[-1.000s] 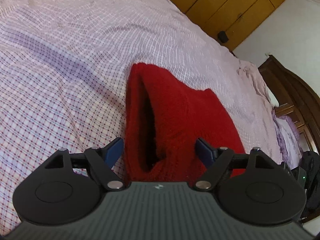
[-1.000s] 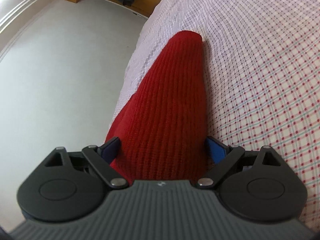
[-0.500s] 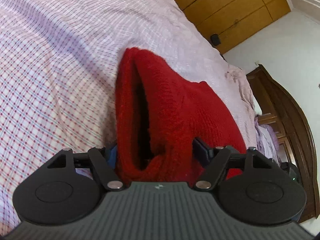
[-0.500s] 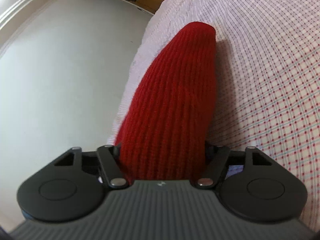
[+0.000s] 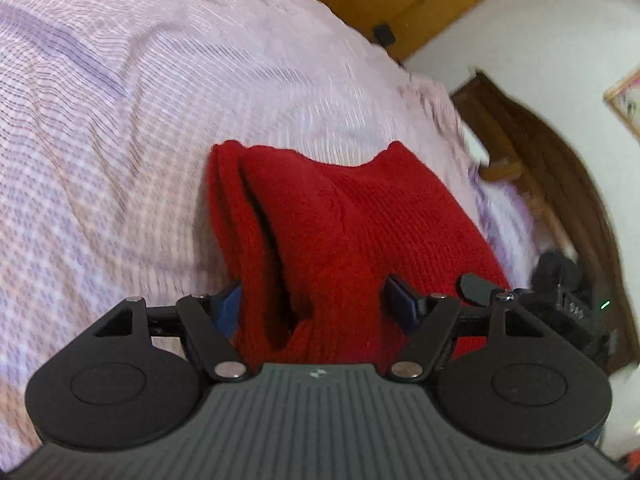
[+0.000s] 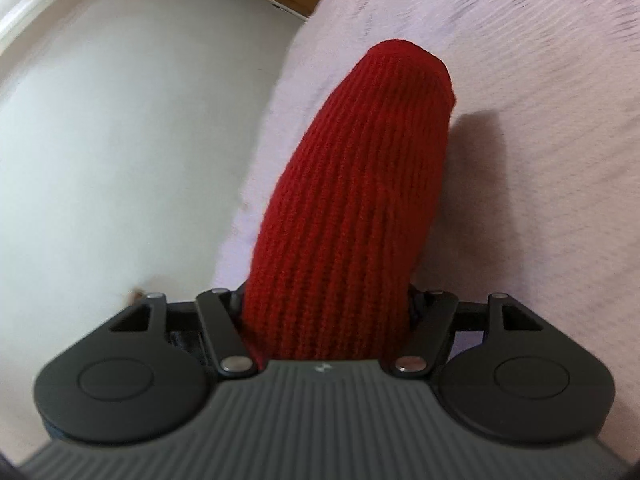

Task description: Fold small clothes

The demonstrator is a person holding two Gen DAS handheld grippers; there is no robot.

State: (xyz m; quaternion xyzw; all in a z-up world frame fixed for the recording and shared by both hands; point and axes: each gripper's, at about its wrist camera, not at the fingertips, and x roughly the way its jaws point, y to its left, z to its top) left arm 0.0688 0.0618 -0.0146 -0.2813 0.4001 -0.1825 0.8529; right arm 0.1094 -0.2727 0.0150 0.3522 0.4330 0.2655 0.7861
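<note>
Both grippers clamp red knit garment (image 6: 352,200), long axis running away from right gripper (image 6: 326,300)

Soft, even daylight in both views, no glare. Motion blur smears the checked bedspread (image 5: 168,92) and room edges; gripper bodies stay sharp. Strong fisheye bending at borders. Red knit (image 6: 352,208) casts a soft shadow rightward.

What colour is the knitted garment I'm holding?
Solid red, with a ribbed knit; the garment shows best in the right wrist view.
</note>
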